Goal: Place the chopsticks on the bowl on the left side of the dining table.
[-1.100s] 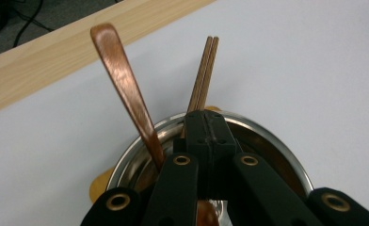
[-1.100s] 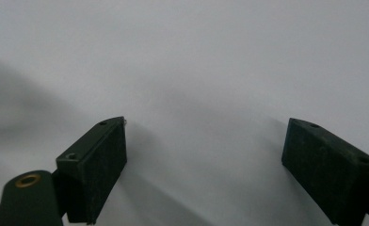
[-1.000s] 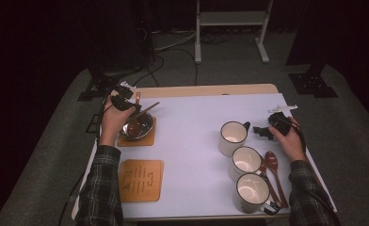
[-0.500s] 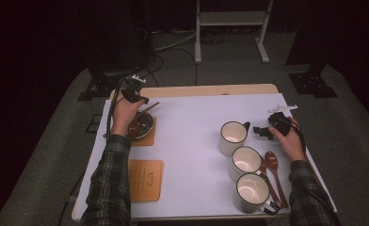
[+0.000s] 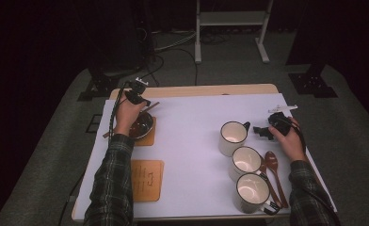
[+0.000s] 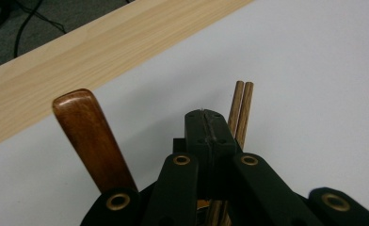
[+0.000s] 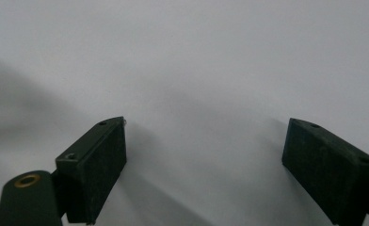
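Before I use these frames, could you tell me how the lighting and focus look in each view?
High view: dim with a dark surround, the white table evenly lit. Left gripper view: sharp on the chopsticks, brightly lit. Right gripper view: soft, the right gripper casting a broad shadow on the sheet.

A: What are the task's things?
B: A pair of thin wooden chopsticks (image 6: 239, 111), lying side by side, tips out over the white counter (image 6: 314, 70).
A: And beside them?
B: A glossy brown wooden spoon handle (image 6: 91, 136), both leaning from the dark bowl (image 5: 141, 125) on its coaster (image 5: 147, 139).
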A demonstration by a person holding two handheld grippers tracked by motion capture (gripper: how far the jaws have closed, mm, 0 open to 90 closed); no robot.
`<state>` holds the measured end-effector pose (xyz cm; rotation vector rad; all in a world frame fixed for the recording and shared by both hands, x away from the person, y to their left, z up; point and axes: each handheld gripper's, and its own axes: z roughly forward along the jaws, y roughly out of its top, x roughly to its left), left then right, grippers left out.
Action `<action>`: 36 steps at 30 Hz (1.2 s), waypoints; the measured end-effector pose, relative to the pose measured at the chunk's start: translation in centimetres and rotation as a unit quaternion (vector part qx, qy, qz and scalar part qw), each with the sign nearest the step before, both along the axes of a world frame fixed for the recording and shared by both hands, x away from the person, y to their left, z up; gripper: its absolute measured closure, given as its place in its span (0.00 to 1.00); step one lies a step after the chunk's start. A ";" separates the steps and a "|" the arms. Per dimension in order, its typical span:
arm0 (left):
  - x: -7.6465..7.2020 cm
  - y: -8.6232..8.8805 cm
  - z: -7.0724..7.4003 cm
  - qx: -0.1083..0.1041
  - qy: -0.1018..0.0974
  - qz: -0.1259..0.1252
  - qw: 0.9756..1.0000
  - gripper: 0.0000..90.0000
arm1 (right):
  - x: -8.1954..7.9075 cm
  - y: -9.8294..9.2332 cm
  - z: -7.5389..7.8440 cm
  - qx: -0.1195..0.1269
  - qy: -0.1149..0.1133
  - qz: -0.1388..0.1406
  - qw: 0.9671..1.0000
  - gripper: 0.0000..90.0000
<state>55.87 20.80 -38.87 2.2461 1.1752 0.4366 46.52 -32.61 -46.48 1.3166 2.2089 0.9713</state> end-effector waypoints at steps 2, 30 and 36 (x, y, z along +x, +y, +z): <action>0.0 -0.1 -0.1 -0.001 0.002 -0.001 1.000 1.00 | 0.0 0.0 0.0 0.000 0.000 0.000 1.000 0.14; -5.0 -3.2 -0.5 -0.009 0.021 -0.067 0.998 1.00 | 0.0 0.0 0.0 0.000 0.000 0.000 1.000 0.14; -6.1 -3.6 -0.6 -0.013 0.022 -0.079 0.997 1.00 | 0.0 0.0 0.0 0.000 0.001 0.000 1.000 0.14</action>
